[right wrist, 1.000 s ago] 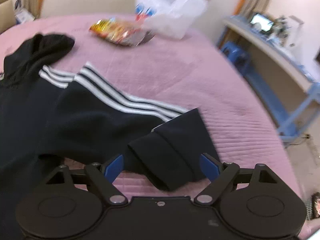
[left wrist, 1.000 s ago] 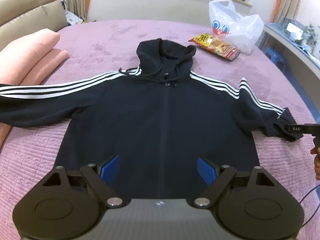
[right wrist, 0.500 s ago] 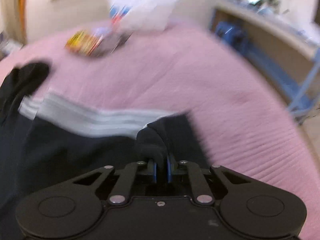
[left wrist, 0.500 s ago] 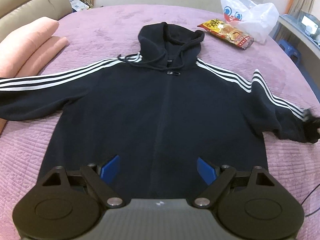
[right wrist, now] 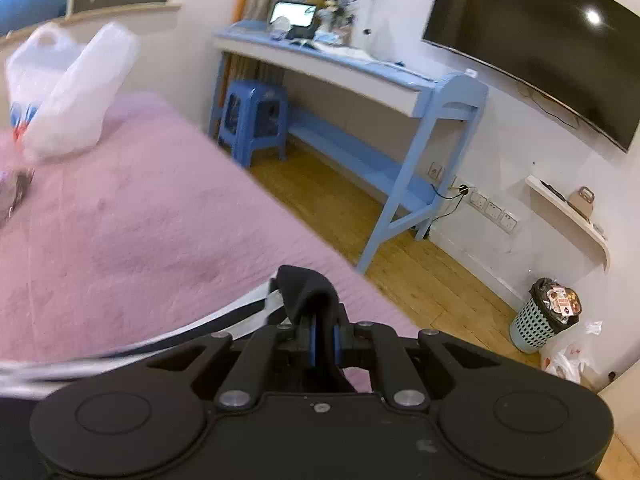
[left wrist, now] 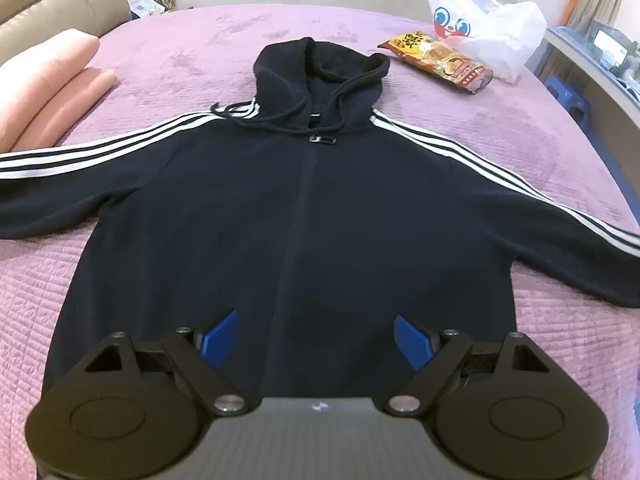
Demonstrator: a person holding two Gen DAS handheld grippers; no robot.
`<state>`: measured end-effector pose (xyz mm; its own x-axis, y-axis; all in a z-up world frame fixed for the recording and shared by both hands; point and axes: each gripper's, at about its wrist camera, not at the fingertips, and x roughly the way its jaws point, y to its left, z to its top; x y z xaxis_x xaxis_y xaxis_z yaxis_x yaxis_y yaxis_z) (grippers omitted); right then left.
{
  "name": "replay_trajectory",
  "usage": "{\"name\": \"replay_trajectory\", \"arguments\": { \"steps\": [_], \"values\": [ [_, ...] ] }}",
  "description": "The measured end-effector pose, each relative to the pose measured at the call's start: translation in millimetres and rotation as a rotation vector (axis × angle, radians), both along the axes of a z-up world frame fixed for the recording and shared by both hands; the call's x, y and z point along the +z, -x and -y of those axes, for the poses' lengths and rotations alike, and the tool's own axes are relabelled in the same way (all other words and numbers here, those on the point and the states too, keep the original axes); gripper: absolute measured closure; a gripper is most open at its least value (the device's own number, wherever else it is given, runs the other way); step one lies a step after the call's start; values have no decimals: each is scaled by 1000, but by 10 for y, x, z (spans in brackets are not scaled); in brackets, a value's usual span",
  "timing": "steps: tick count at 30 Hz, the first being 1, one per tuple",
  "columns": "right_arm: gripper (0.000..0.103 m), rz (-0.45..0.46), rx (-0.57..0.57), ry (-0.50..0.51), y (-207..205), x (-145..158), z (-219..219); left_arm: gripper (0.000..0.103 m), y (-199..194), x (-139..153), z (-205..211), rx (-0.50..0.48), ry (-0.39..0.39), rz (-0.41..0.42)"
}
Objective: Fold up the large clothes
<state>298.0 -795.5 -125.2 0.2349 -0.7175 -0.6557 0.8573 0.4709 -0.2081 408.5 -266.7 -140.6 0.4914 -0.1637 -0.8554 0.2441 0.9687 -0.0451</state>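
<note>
A black zip hoodie (left wrist: pixel 304 216) with white sleeve stripes lies face up on the purple bedspread (left wrist: pixel 208 40), hood at the far end and both sleeves spread sideways. My left gripper (left wrist: pixel 318 338) hovers open over the hoodie's lower front, with nothing between its blue pads. In the right wrist view my right gripper (right wrist: pixel 325 342) is shut on the black sleeve cuff (right wrist: pixel 306 286), which bulges up out of the jaws. The striped sleeve (right wrist: pixel 192 334) trails off to the left, lifted over the bedspread (right wrist: pixel 132 220) near the bed's right edge.
A pink pillow (left wrist: pixel 44 84) lies at the bed's left side. A snack packet (left wrist: pixel 438 60) and a white plastic bag (left wrist: pixel 480 20) sit at the far right. Beyond the bed's edge are a blue desk (right wrist: pixel 360 76), a blue stool (right wrist: pixel 256 120) and a bin (right wrist: pixel 548 314).
My right gripper went from open around the cuff to shut on it, then lifted it and swung towards the bed's right edge. The right sleeve now stretches straighter. The left gripper edged forward.
</note>
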Motion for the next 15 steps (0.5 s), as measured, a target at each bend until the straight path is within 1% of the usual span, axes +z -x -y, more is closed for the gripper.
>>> {"name": "replay_trajectory", "arguments": {
  "steps": [3,5,7,11,13,15],
  "values": [
    [94,15,70,-66,-93,-80,-343,17,-13,27,-150,-5,0,10],
    [94,42,169,-98,-235,-59,-665,17,-31,57,-284,-15,5,20],
    [94,64,272,-112,-383,33,-1118,16,-71,90,-424,-24,29,25],
    [93,160,469,-208,-859,274,-2121,16,-212,199,-791,-4,100,41],
    [93,218,554,-268,-1138,381,-2624,16,-254,275,-999,20,109,86],
    [93,269,622,-331,-1414,477,-3092,16,-312,327,-1206,30,94,120]
  ]
}}
